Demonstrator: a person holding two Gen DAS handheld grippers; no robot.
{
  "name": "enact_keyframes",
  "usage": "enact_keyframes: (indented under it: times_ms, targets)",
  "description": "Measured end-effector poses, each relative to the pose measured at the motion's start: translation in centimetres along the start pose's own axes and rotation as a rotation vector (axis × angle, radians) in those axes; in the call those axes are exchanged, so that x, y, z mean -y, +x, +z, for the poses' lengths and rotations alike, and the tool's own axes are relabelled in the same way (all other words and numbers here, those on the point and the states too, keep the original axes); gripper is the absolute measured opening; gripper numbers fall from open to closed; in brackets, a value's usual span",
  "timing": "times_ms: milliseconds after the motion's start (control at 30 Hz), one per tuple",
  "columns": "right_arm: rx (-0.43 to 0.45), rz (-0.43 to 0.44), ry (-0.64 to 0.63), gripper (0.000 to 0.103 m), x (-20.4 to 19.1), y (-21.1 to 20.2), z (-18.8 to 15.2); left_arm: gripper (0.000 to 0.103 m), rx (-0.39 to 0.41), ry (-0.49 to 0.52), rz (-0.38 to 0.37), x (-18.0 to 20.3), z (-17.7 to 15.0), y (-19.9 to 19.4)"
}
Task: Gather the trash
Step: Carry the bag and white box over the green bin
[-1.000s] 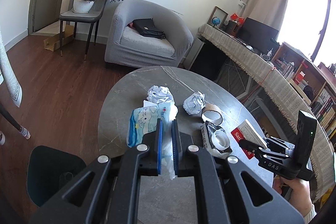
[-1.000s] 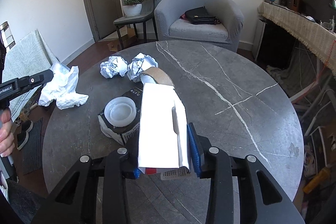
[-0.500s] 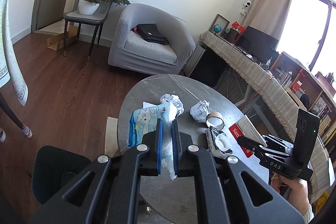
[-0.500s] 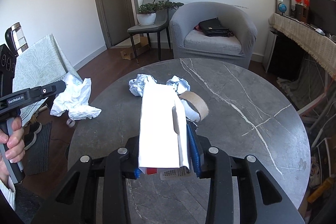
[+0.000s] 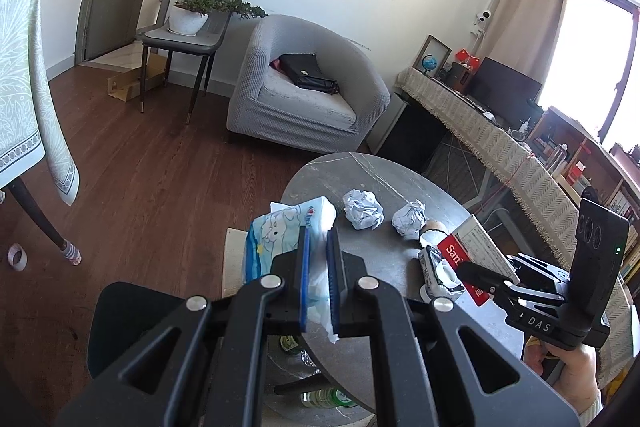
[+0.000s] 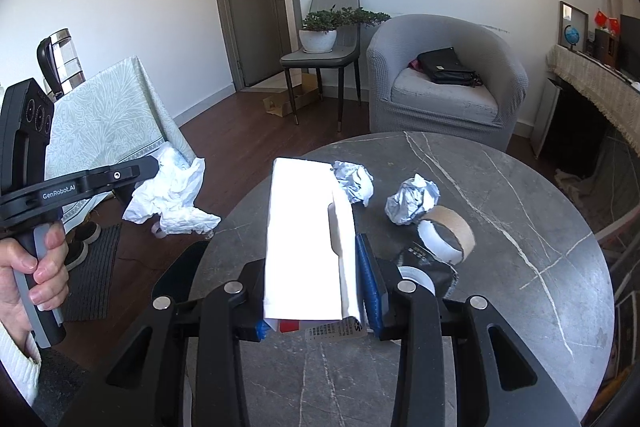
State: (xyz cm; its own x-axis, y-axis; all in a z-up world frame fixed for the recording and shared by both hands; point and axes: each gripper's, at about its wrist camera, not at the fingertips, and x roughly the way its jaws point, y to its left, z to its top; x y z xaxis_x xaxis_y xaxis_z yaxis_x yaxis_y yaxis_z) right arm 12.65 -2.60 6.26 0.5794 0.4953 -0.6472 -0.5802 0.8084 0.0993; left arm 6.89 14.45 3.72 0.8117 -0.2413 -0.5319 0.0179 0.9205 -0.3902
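The left gripper has its blue-padded fingers pressed nearly together, pinching a crumpled tissue packet printed in blue and white. The packet sticks out ahead of the fingertips and trails below them, hanging off past the edge of the round grey desk, over the wood floor. The right gripper has its fingers part-way apart, clamped on the two sides of a flat white carton with a red patch at its near end; the carton runs forward beyond the fingertips, above the near edge of the desk. Ahead of those fingers and a little to their right, two crumpled paper balls lie on the desk, well apart from the carton. Nearer the right fingers sits a cardboard tape roll, and just beside the right finger lies a dark wrapper with a white cap, partly hidden behind it.
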Motion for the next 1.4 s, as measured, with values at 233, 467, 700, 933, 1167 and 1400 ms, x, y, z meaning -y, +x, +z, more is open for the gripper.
enact_keyframes:
  times_ms: [233,467,700,933,1167,1400]
  targets:
    - [-0.023,0.065,-0.046,0.036,-3.3,2.0,0.1,0.009,-0.007,0.007,0.035,-1.3,0.1,-0.5]
    - [-0.048,0.106,-0.076,0.036,-5.2,4.4,0.1,0.009,-0.015,0.012,0.082,-3.3,0.1,-1.3]
    - [-0.033,0.162,-0.075,0.036,-7.2,5.6,1.2,0.009,-0.062,0.017,0.144,-6.1,-0.7,-1.7]
    - [-0.053,0.208,-0.097,0.036,-10.1,8.0,2.0,0.009,-0.137,0.022,0.200,-9.3,-2.2,-1.5]
    - [-0.093,0.234,-0.130,0.036,-13.2,10.7,1.9,0.009,-0.213,0.010,0.240,-12.5,-3.8,-1.1]
    - [-0.148,0.234,-0.160,0.036,-15.9,13.5,1.4,0.009,-0.279,0.004,0.266,-15.2,-5.8,-0.3]
